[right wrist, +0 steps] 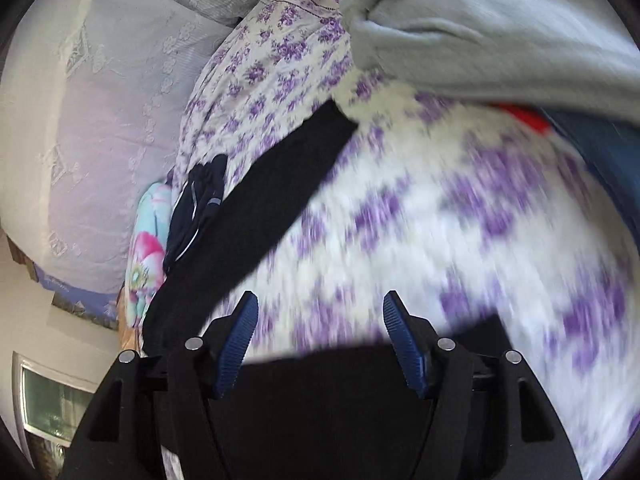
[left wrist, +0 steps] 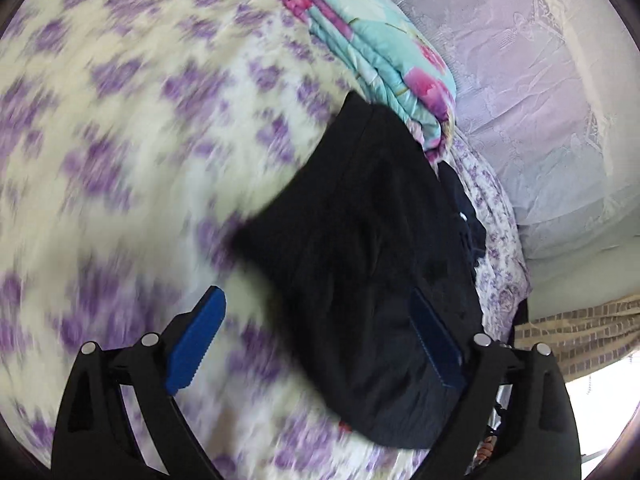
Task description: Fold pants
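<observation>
The black pants (left wrist: 360, 248) lie on a white bedsheet with purple flowers (left wrist: 120, 120). In the left wrist view my left gripper (left wrist: 316, 340) is open, its blue pads wide apart; the right pad lies over the pants, the left pad over bare sheet. In the right wrist view the pants (right wrist: 256, 208) run as a long dark band from the lower left toward the upper middle, and more black cloth lies under the gripper body. My right gripper (right wrist: 320, 336) is open with sheet showing between its pads. Both views are motion-blurred.
A folded turquoise quilt with pink flowers (left wrist: 384, 64) lies beside the pants, also in the right wrist view (right wrist: 146, 248). A small dark garment (right wrist: 200, 204) lies next to it. A pale grey blanket (right wrist: 500, 24) lies at the far end. A lavender bedcover (left wrist: 520, 92) lies alongside.
</observation>
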`<action>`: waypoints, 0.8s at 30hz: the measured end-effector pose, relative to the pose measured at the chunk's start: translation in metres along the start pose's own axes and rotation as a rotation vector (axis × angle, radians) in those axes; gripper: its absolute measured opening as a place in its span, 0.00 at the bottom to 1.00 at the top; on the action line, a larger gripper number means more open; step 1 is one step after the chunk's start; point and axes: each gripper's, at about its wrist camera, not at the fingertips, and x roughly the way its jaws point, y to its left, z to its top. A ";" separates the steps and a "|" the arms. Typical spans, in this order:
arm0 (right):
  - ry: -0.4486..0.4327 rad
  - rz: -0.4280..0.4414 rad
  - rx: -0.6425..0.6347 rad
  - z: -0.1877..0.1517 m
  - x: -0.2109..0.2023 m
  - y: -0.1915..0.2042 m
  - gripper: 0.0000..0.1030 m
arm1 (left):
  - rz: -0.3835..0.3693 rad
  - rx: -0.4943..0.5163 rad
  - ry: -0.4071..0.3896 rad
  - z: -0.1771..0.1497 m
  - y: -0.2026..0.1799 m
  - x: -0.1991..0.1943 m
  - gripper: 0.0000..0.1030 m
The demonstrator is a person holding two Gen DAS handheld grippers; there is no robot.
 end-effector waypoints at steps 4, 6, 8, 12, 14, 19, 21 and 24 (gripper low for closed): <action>0.027 0.045 -0.021 -0.038 -0.019 0.002 0.64 | -0.057 -0.065 0.019 -0.024 0.022 0.015 0.84; 0.031 0.057 -0.033 -0.054 -0.030 0.004 0.64 | -0.103 -0.074 0.005 -0.024 0.021 0.019 0.79; 0.026 0.071 -0.038 -0.067 -0.043 0.002 0.64 | -0.150 -0.062 0.003 -0.020 0.013 0.026 0.69; 0.011 0.088 0.026 -0.091 -0.063 -0.019 0.64 | -0.152 -0.062 0.012 -0.008 0.000 0.049 0.40; 0.010 0.090 0.084 -0.100 -0.065 -0.035 0.64 | -0.139 -0.051 0.023 -0.006 -0.005 0.059 0.19; 0.002 0.139 0.211 -0.114 -0.056 -0.071 0.63 | -0.149 -0.048 -0.012 -0.011 -0.006 0.053 0.09; -0.030 0.171 0.212 -0.109 -0.050 -0.073 0.63 | -0.164 -0.070 -0.027 -0.013 -0.003 0.045 0.07; -0.089 0.160 0.189 -0.091 -0.038 -0.072 0.21 | -0.189 -0.096 -0.057 -0.015 0.001 0.029 0.06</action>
